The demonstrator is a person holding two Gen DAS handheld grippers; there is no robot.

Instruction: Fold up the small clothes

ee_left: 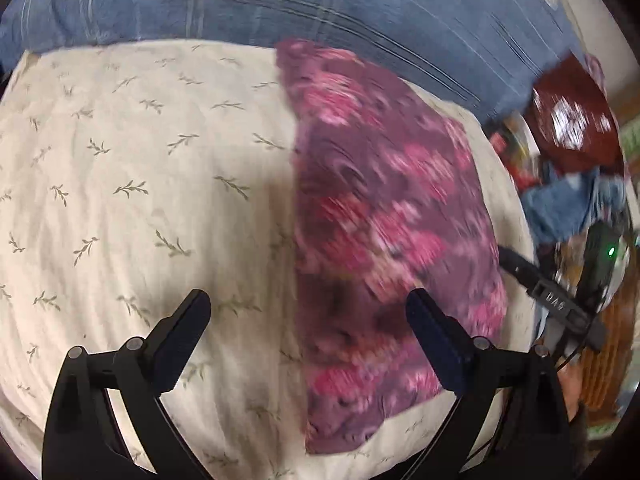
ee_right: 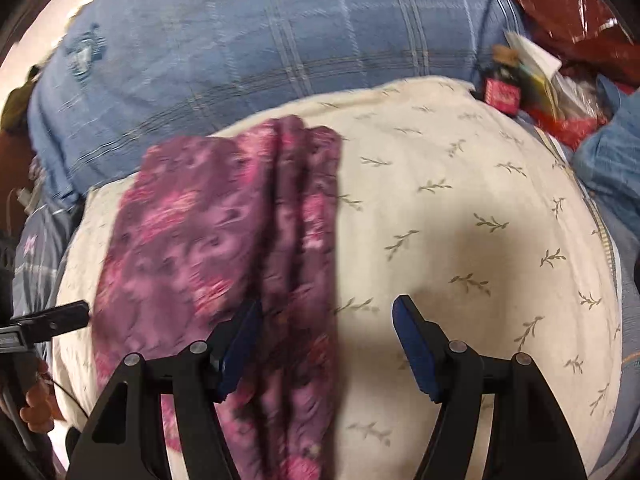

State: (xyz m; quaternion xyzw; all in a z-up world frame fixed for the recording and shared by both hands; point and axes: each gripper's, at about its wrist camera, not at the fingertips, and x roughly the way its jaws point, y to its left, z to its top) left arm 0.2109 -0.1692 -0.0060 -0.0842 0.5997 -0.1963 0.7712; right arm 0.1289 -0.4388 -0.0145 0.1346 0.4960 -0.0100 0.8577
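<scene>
**Soft indoor light, lots of motion smear**

Both wrist views are fairly bright, with soft, warm-ish light. The purple-and-pink floral cloth (ee_left: pixel 384 216) is smeared by motion blur, worst in the left view. The cream leaf-print pillow (ee_left: pixel 132 184) stays sharper and carries soft grey shadows near the black fingers. Fisheye bending curves the blue checked blanket (ee_right: pixel 248 52), corners go black, and the far-right clutter is probably too blurred to read.

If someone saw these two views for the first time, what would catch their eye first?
The purple-pink floral cloth stands out most, lying folded lengthwise on the cream leaf-print pillow. Both grippers hover open above it: the left gripper at the cloth's left edge, the right gripper at its right edge. Behind lies a blue plaid blanket, with red clutter far right.
</scene>
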